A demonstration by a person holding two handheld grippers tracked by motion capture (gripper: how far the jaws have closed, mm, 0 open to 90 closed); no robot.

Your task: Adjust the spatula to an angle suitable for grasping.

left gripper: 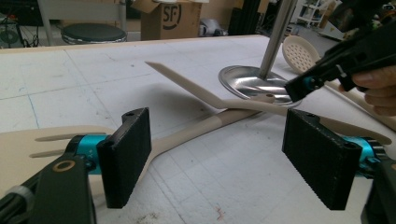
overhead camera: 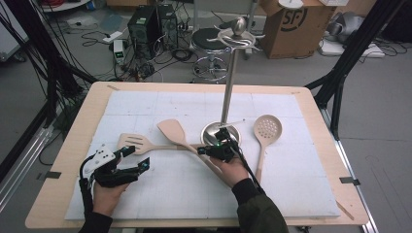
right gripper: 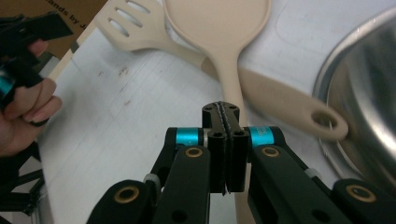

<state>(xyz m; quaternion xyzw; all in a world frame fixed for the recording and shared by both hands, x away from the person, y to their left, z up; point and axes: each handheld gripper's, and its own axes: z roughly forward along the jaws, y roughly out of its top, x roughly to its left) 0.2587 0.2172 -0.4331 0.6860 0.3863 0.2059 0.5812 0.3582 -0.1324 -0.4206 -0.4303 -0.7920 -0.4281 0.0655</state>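
Note:
Three beige utensils lie on the white mat (overhead camera: 160, 194). A slotted spatula (overhead camera: 131, 141) is at the left and a solid spatula (overhead camera: 172, 130) crosses over its handle. The solid spatula's blade (left gripper: 187, 84) is tilted up off the mat. My right gripper (overhead camera: 216, 148) is shut, jaws pressed together right over the solid spatula's handle (right gripper: 231, 84), which runs on beneath them. No part of the handle shows between the pads. My left gripper (overhead camera: 136, 158) is open beside the slotted spatula's head (left gripper: 28, 144), pads (left gripper: 126, 156) wide apart with nothing between them.
A metal stand with a round base (overhead camera: 221, 132) and a tall pole (overhead camera: 228, 82) rises mid-table, just beyond my right gripper. A perforated spoon (overhead camera: 267, 128) lies to its right. Beyond the table's far edge are a stool (overhead camera: 209, 41), a cardboard box (overhead camera: 296, 24) and cables.

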